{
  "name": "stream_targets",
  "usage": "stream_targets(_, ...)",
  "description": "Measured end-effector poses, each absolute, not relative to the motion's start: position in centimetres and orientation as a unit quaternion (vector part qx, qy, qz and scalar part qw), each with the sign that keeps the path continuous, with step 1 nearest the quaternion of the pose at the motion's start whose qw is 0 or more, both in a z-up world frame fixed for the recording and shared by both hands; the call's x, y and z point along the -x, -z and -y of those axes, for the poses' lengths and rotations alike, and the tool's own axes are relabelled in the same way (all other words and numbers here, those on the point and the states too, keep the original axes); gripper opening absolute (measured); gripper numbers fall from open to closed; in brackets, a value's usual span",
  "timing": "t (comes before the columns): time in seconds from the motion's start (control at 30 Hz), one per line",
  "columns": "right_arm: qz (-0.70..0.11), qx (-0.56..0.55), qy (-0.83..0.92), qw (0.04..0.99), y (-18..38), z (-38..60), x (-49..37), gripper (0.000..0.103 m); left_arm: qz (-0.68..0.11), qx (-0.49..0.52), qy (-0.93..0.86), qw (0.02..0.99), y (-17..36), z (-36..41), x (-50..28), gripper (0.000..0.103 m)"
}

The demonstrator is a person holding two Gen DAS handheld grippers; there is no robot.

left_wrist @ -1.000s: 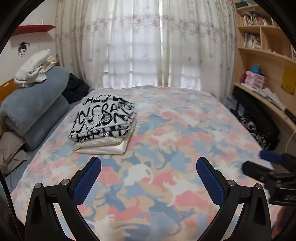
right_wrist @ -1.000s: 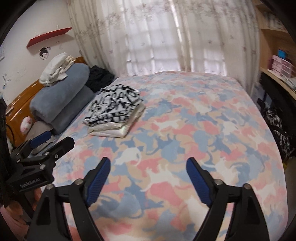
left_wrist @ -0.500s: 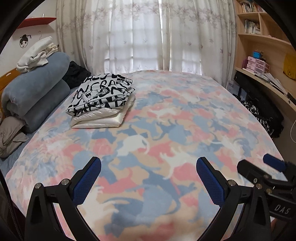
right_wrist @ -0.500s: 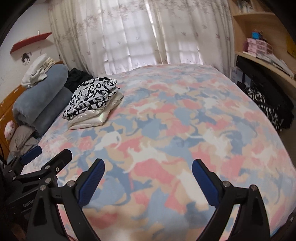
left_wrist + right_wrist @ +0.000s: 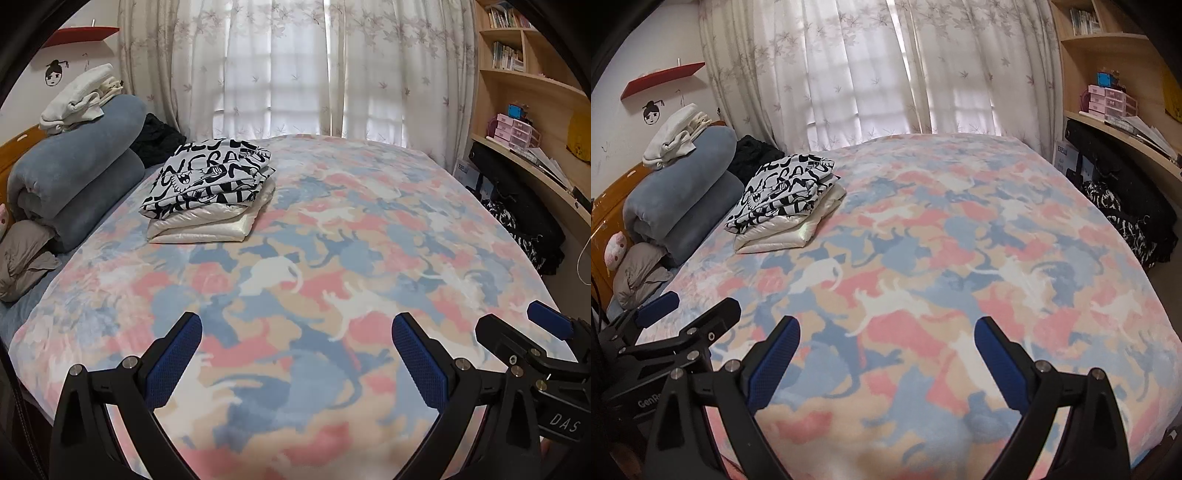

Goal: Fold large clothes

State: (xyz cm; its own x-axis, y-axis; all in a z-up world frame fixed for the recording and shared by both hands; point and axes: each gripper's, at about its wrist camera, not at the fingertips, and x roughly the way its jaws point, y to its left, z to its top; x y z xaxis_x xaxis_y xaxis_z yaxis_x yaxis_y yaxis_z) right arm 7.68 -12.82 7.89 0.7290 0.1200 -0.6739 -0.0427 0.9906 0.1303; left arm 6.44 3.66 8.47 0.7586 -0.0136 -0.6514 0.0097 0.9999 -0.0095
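Clothes, folded: a black-and-white printed garment point(image 5: 210, 177) lies on top of a white folded garment point(image 5: 207, 225), the stack resting on the bed cover.

Left wrist view: left gripper point(image 5: 295, 360) hangs over the near end of the cat-print blanket point(image 5: 332, 266), jaws spread wide, nothing between the blue pads point(image 5: 173, 360). Clothes stack is ahead and to the gripper's left, well apart from the fingertips. Further left of the stack: rolled blue-grey bedding point(image 5: 77, 177) w/ a white bundle point(image 5: 79, 98) on top; a dark item point(image 5: 159, 138) behind, identity unclear at this res. Grey crumpled cloth point(image 5: 22, 258) at far left. Right gripper point(image 5: 532, 339) shows at the lower right edge, beside the left one, not touching it. Curtains point(image 5: 295, 66) straight ahead; shelving point(image 5: 528, 85) to the right.

Right wrist view: right gripper point(image 5: 886, 350) also over the blanket's point(image 5: 960, 258) near end, jaws released and wide, empty betw. the pads point(image 5: 997, 365). Printed garment point(image 5: 786, 192) and white garment point(image 5: 790, 230) sit ahead-left, well clear of the fingers. Rolled bedding point(image 5: 679, 199) left of the stack, white bundle point(image 5: 674, 134) on it. Left gripper's point(image 5: 687, 314) frame visible at lower left. Dark patterned fabric point(image 5: 1123, 221) hangs off the bed's right side.
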Motion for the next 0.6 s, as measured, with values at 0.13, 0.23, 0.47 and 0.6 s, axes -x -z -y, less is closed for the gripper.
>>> stream_targets(0.13,-0.365,-0.052,-0.045,0.928,-7.9,12.6,-7.5,0.096,-0.352,0.013,0.009,0.936,-8.4,-4.0,-6.1,0.102)
stream_targets(0.23,-0.363,-0.047,-0.044,0.929,-8.0,12.5,-7.2,0.096,-0.353,0.018,0.013,0.935,-8.3,-4.1,-5.9,0.102)
stream_targets(0.47,-0.367,-0.049,-0.045,0.928,-8.0,12.3,-6.6,0.096,-0.354,0.015,0.011,0.935,-8.1,-4.1,-5.8,0.102)
stream_targets(0.6,-0.368,-0.048,-0.044,0.928,-8.0,12.3,-6.6,0.096,-0.351,0.01,0.007,0.936,-8.1,-4.1,-5.8,0.102)
